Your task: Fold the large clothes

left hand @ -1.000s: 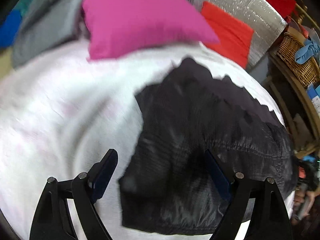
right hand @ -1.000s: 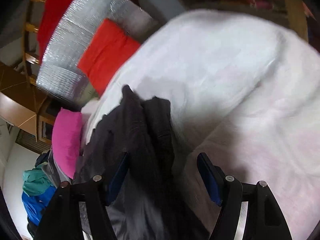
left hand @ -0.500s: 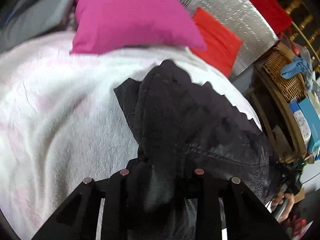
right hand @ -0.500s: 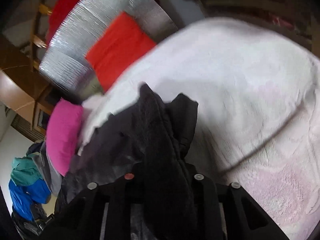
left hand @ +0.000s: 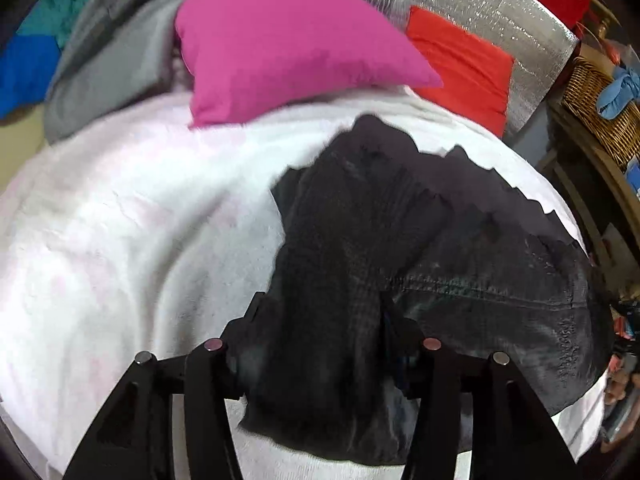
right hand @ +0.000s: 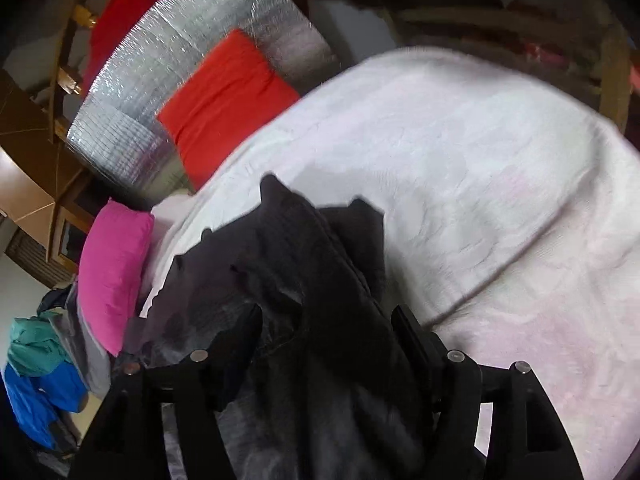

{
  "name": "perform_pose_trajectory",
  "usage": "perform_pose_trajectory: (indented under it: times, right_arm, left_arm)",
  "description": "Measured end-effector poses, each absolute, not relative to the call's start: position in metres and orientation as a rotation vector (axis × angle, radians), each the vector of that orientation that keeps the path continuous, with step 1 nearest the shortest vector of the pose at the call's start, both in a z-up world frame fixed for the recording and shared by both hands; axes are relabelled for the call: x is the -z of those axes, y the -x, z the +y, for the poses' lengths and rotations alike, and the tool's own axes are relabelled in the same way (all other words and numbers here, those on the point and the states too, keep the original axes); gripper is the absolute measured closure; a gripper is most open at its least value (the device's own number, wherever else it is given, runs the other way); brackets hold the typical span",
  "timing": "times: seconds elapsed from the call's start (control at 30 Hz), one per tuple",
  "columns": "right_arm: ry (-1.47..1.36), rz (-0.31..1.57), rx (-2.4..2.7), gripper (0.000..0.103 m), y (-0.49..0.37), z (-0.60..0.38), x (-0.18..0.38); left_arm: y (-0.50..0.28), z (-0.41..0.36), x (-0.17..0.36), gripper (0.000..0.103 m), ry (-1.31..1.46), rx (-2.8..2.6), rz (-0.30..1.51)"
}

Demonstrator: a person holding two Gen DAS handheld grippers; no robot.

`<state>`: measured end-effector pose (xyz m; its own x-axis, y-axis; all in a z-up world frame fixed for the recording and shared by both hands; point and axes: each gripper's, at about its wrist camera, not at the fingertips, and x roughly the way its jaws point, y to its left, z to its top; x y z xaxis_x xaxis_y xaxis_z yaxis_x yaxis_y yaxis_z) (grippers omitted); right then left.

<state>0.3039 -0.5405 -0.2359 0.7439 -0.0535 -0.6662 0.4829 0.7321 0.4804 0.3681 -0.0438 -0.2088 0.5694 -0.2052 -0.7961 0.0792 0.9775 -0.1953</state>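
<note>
My left gripper (left hand: 320,320) has its fingers drawn partway together around a thick fold of the black, slightly shiny garment (left hand: 460,248), which bunches up between them and spills over toward me; I read that as a grasp on the cloth. The rest of the garment spreads ahead and to the right of this gripper across the white fleecy blanket (left hand: 140,220), its far edge ragged in outline. Beyond it, a magenta cushion (left hand: 288,44) rests at the blanket's far end, with a red cushion (left hand: 464,64) to the right against a silver quilted foil panel (left hand: 500,8), and a wicker basket (left hand: 600,108) further right. My right gripper (right hand: 326,320) likewise has a heavy rope of the same garment running between its fingers, which sit partly closed on either side of the fabric. From here the blanket stretches ahead and right, and the magenta cushion lies off to the left.
</note>
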Motion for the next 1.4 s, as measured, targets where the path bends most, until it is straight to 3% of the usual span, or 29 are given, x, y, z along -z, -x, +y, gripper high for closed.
perform_pose_trajectory:
  times: [0.17, 0.23, 0.3, 0.67, 1.4]
  right_arm:
    - [-0.506, 0.52, 0.343, 0.034, -0.267, -0.513, 0.191]
    - [-0.465, 0.499, 0.314, 0.046, -0.262, -0.499, 0.183]
    - [-0.451, 0.521, 0.248, 0.051, -0.267, -0.478, 0.181]
    - [-0.365, 0.64, 0.111, 0.051, -0.299, -0.408, 0.204]
    - [-0.469, 0.731, 0.093, 0.05, -0.35, -0.412, 0.241]
  left_arm:
    - [-0.337, -0.041, 0.179, 0.038, 0.048, 0.092, 0.769]
    - [-0.322, -0.047, 0.167, 0.036, 0.006, 0.075, 0.697]
    - [-0.311, -0.052, 0.159, 0.035, -0.015, 0.079, 0.655]
    - [-0.296, -0.086, 0.152, 0.035, -0.112, 0.11, 0.592]
    - [-0.316, -0.133, 0.177, 0.035, -0.17, 0.134, 0.657]
